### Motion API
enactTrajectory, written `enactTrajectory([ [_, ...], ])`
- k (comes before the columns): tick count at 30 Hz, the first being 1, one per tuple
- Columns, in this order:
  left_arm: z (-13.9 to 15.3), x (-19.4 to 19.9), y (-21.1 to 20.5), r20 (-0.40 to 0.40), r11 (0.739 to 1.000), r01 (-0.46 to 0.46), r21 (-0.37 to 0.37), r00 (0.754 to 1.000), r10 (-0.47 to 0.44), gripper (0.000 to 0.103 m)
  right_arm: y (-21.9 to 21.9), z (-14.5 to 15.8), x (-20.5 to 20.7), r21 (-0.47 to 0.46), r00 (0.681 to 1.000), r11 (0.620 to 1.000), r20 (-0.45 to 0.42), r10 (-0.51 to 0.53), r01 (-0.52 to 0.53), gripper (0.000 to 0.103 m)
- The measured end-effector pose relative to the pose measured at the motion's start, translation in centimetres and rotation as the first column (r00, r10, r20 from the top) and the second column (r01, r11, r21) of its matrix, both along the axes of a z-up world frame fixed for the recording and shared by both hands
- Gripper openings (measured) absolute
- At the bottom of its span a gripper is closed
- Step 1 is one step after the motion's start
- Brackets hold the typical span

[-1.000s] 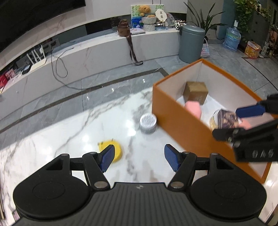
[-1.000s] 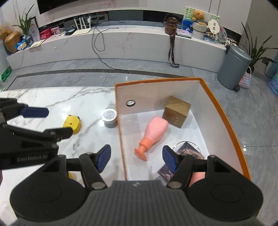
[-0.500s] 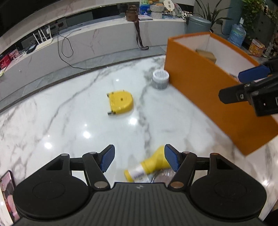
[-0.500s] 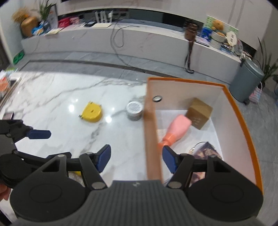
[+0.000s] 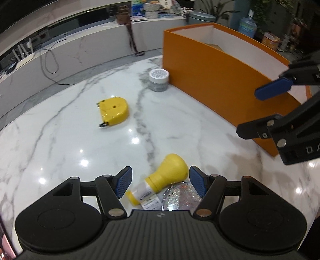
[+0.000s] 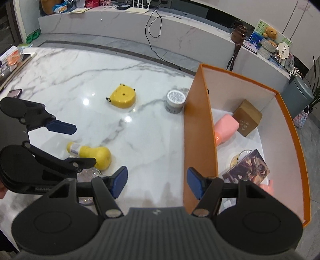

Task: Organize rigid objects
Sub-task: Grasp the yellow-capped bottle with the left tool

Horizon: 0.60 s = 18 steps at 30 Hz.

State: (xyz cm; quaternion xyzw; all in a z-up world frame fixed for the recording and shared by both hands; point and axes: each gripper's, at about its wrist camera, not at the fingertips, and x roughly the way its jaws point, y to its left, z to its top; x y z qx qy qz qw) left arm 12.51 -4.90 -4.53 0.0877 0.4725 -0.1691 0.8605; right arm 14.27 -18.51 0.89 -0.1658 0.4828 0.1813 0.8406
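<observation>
Yellow bottle (image 5: 170,174) lying beside glitter disc (image 5: 180,197).

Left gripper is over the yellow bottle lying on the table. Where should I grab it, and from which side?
Probably the narrow neck of the yellow bottle, from above, left gripper jaws across it. It lies on its side, bulbous end pointing away; that end looks wide and rounded, likelier to slip. A glittery disc crowds its right.

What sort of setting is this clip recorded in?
Probably a home living room: a glossy marble table faces a long low marble media console with a router and trailing cable, a teddy bear on display, and a pedal bin beside it.
</observation>
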Motion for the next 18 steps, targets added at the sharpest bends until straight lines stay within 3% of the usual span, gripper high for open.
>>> enactTrajectory([
  [10, -2.2, 1.1, -0.4, -0.044, 1.000, 0.002, -0.002, 0.999, -0.002, 0.073, -0.2, -0.8, 0.0, -0.009, 1.000, 1.000, -0.019, 0.013, -0.013, 0.065],
  [15, -2.5, 1.6, 0.0, -0.040, 1.000, -0.025, -0.002, 0.999, 0.025, 0.057, 0.1, -1.6, -0.4, -0.020, 0.999, 0.999, -0.037, 0.030, -0.031, 0.065],
  [18, -2.6, 1.7, 0.8, -0.043, 0.998, -0.054, 0.010, 0.998, 0.055, 0.055, 0.8, -2.4, -0.7, -0.019, 0.996, 0.998, -0.056, 0.062, -0.064, 0.065],
])
